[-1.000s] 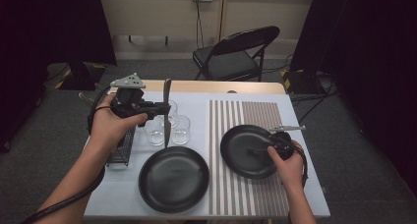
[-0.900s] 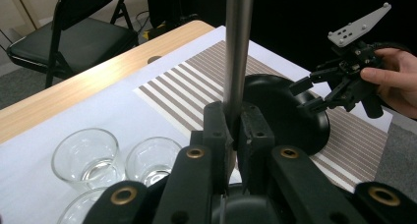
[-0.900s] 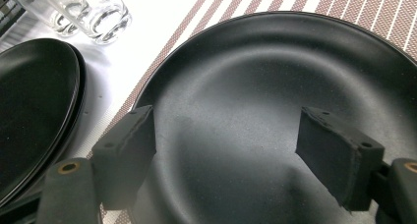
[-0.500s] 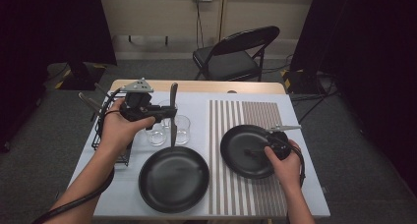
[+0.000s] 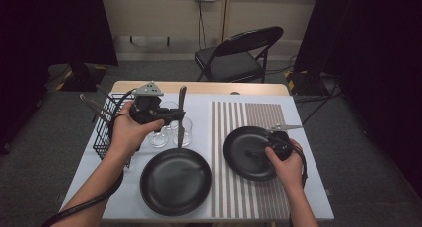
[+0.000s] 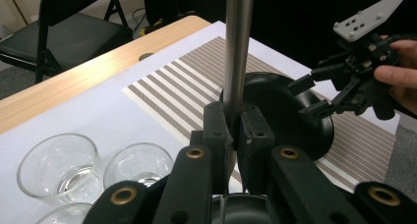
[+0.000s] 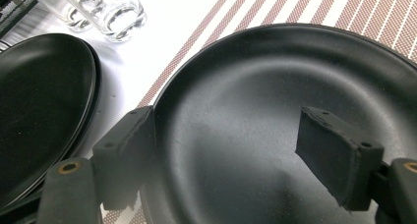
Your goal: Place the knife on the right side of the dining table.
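L gripper (image 5: pixel 171 118), centre-left of the high view, is clenched on a long upright steel knife (image 5: pixel 180 118) above three clear glasses (image 5: pixel 171 132). R gripper (image 5: pixel 259 151), lower right, jaws spread w/ nothing gripped, over a black round plate (image 5: pixel 239 147).

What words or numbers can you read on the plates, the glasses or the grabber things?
None: no word, number or label can be read anywhere.
The two black plates are plain.
The clear glasses carry no print.
The metal utensil clamped in the left gripper shows no stamp.
The right gripper, jaws apart over a plate, bears no marking.
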`<state>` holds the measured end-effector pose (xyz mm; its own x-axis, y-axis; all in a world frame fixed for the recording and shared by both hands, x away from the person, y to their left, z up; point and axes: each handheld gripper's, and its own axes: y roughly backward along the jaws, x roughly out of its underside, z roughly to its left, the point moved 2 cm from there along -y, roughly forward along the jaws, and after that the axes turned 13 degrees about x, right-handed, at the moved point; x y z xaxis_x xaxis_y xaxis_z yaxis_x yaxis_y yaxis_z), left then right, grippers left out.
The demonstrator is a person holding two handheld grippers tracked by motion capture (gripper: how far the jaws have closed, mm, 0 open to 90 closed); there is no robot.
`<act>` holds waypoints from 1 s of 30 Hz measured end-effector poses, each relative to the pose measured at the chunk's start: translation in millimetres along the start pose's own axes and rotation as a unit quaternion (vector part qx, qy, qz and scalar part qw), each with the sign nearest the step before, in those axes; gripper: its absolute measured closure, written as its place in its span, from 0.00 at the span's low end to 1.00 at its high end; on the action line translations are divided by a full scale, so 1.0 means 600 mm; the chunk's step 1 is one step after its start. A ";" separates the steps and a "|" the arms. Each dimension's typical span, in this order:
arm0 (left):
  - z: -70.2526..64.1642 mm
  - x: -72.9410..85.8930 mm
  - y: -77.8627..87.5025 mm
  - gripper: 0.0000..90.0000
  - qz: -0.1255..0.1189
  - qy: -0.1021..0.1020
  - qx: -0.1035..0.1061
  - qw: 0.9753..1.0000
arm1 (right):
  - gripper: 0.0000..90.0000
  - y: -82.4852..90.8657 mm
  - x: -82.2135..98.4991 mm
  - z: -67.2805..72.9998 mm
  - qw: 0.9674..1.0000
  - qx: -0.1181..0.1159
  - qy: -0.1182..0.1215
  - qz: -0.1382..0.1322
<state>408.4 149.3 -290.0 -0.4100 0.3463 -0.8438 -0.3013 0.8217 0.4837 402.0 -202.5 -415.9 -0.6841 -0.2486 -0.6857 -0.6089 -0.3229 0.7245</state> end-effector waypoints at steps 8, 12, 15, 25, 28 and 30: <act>-0.002 0.000 -0.019 0.93 0.000 0.000 0.003 1.000 | 0.25 0.001 -0.003 0.001 1.000 -0.001 0.002 0.000; -0.003 -0.002 -0.026 0.93 -0.002 -0.002 0.003 1.000 | 0.25 0.006 -0.008 0.002 1.000 0.001 0.006 0.001; -0.004 -0.003 -0.032 0.93 0.002 -0.004 0.002 1.000 | 0.25 0.010 -0.013 0.002 1.000 0.003 0.009 0.001; -0.006 -0.007 -0.049 0.93 -0.001 -0.005 0.009 1.000 | 0.25 0.021 -0.028 0.009 1.000 0.007 0.017 0.002; -0.006 -0.009 -0.053 0.93 -0.004 -0.009 0.008 1.000 | 0.25 0.026 -0.035 0.012 1.000 0.010 0.024 0.003; -0.008 -0.009 -0.056 0.93 -0.004 -0.008 0.007 1.000 | 0.25 0.028 -0.040 0.014 1.000 0.009 0.027 0.002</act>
<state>417.0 117.5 -300.6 -0.3947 0.3468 -0.8509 -0.2918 0.8308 0.4740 404.7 -194.6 -386.5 -0.6641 -0.2979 -0.6858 -0.6142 -0.3058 0.7275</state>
